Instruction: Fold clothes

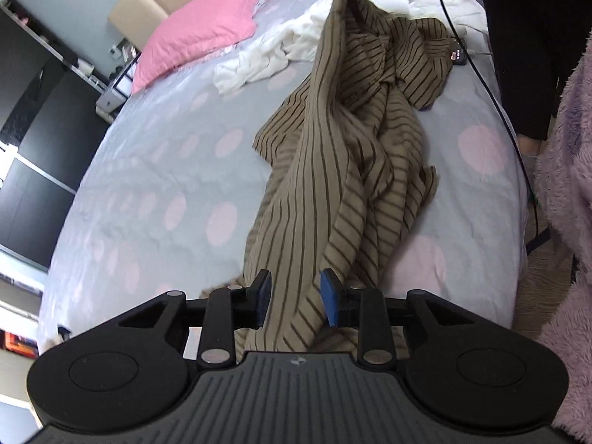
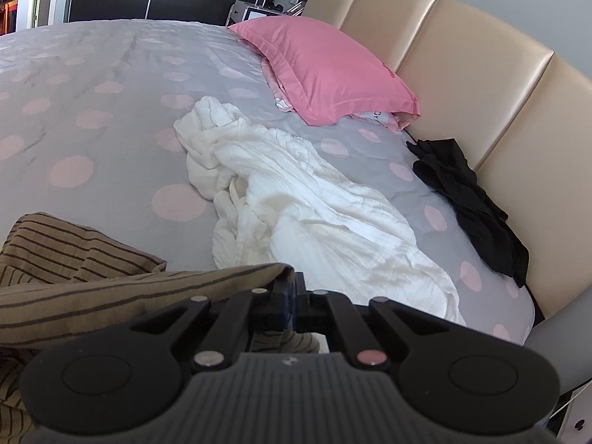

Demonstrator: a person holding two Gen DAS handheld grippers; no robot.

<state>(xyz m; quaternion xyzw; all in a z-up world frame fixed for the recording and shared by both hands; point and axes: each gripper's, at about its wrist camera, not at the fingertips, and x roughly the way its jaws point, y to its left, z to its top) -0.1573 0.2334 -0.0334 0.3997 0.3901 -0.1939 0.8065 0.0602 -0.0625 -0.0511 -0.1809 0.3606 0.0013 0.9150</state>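
Soft even daylight, grey bedspread with pale pink dots [image 2: 111, 118] sharp at centre, strong fisheye bending near its edges, padded beige headboard [image 2: 462, 74] faintly glossy, shadows weak

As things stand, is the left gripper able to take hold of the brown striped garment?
Probably yes. The brown striped garment already runs between the open jaws of the left gripper, nothing blocking, while the right gripper pinches its far edge.

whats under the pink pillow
Under the pink pillow a second, paler pillow peeks out on the dotted bedspread; most of it is covered.
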